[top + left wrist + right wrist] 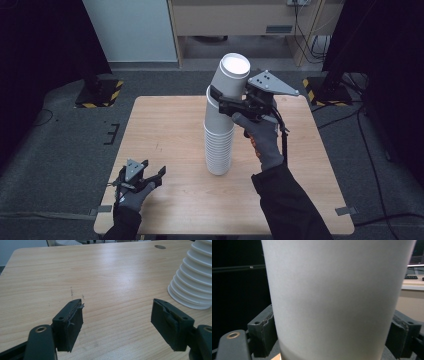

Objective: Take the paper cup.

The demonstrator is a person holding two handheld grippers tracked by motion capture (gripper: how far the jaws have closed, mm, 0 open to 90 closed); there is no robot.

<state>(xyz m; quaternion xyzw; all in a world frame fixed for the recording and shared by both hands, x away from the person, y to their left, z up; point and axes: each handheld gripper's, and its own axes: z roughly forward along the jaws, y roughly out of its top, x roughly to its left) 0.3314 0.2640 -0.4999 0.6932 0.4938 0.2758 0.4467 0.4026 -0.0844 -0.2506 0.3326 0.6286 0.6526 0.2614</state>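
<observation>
One top cup (229, 79) is pinched by the right tongs (223, 101) above the stack (219, 145); next probably lift straight up. Left tongs (150, 176) rest spread on the table (170, 140).

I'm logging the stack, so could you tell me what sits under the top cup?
Under the top cup, gripped by the right gripper, stands a stack of nested white cups on the table. Their insides are hidden.

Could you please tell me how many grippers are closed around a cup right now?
1. The right gripper clasps the top cup of the upturned white stack mid-table. The left gripper rests open near the table's front-left corner, empty.
</observation>
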